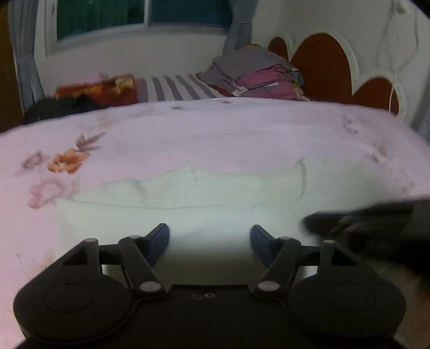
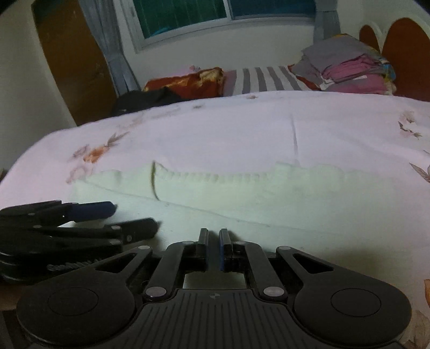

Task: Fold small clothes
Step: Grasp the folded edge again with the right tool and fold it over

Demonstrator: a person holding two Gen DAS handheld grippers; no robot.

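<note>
Two tongs are in my hands over the bed. My left tongs [image 1: 209, 241] stand wide, both blue-padded fingers [image 1: 158, 241] spread apart above the near part of the pale garment [image 1: 188, 193], with nothing between them. My right tongs [image 2: 214, 248] are drawn narrow, the pads almost together with a thin gap, and I cannot tell whether any cloth is caught in that gap. The pale garment [image 2: 242, 193] lies flat on the floral bedsheet [image 2: 242, 128], stretched crosswise in front of both tongs, its far edge ruffled and its near edge reaching under my fingers. In the right wrist view my left tongs [image 2: 121, 217] appear at the left, just beside the garment's near left part; in the left wrist view my right tongs [image 1: 376, 220] show only as a dark blur at the right edge. Beyond the sheet, a stack of folded clothes [image 1: 258, 72] sits by the headboard [image 1: 322, 61], a striped cover [image 1: 177, 88] lies in the middle, and a red-orange cloth [image 1: 96, 90] and a dark garment [image 1: 61, 107] lie to the left, below the window [image 1: 139, 16].
</note>
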